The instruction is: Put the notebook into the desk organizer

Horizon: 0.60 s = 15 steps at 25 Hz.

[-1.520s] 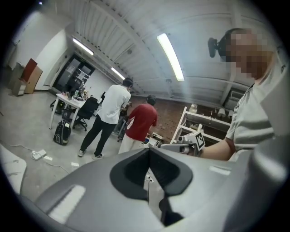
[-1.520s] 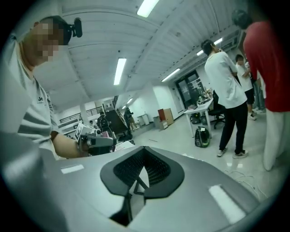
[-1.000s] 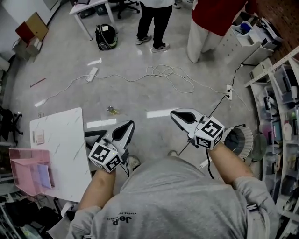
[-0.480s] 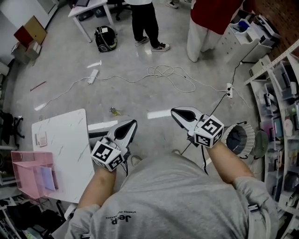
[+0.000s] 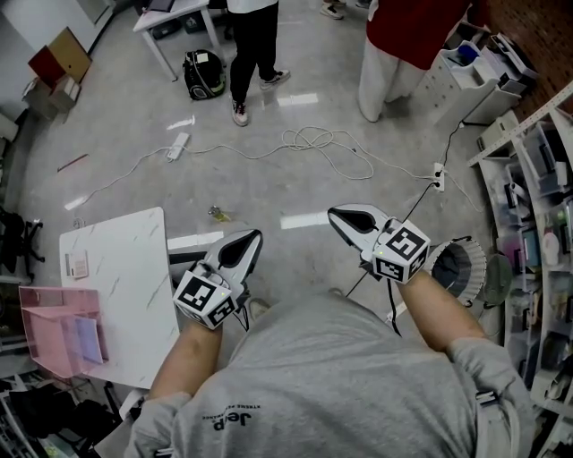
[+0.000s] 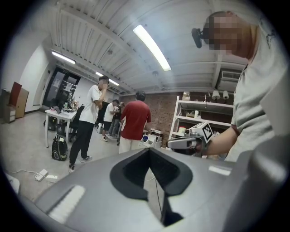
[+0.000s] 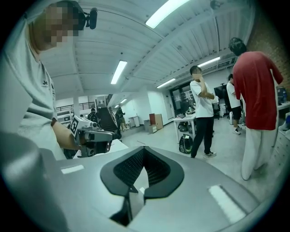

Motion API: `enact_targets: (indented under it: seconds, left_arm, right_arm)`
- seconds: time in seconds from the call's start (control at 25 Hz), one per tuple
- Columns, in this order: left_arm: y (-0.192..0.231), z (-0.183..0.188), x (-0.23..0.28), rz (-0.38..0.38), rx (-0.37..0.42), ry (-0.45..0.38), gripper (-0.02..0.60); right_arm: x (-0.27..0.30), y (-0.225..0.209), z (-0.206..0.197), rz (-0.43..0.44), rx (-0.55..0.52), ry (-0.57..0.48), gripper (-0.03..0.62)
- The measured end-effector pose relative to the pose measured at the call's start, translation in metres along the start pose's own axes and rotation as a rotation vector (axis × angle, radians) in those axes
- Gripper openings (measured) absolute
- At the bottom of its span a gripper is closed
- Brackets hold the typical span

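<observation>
A pink desk organizer point(image 5: 49, 326) stands on the near left end of a white table point(image 5: 125, 277), with a pale lilac flat thing point(image 5: 87, 340) upright inside it. A small pinkish booklet point(image 5: 77, 264) lies on the table's far left part. My left gripper point(image 5: 252, 236) hangs shut and empty just right of the table, over the floor. My right gripper point(image 5: 334, 216) is also shut and empty, further right. In the left gripper view the jaws point(image 6: 148, 151) meet with nothing between them, and the right gripper point(image 6: 186, 143) shows beyond. The right gripper view shows its closed jaws point(image 7: 142, 149) and the left gripper point(image 7: 93, 135).
Cables point(image 5: 313, 143) and a power strip point(image 5: 176, 141) trail across the grey floor. A black backpack point(image 5: 202, 72) lies by a far white table point(image 5: 170, 16). Two people point(image 5: 251, 45) stand at the back. A mesh bin point(image 5: 458, 268) and shelves point(image 5: 537, 206) line the right.
The person in dark trousers at the back has walked to the left. Both grippers have stayed where they were, shut.
</observation>
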<state>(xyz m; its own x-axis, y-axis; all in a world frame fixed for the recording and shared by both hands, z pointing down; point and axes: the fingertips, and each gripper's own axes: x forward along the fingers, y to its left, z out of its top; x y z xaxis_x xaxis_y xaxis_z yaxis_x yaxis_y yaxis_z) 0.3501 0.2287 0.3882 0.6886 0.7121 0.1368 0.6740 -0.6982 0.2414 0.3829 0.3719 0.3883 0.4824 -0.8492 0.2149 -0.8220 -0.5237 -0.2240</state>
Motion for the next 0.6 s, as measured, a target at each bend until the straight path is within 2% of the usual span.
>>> enact_targets:
  seconds: [0.6]
  left_arm:
    - [-0.0011,0.0038,-0.0081,0.008,0.010,-0.004,0.058]
  right_arm:
    - [0.0053,0.0060,0.0011,0.025,-0.023,0.024,0.002]
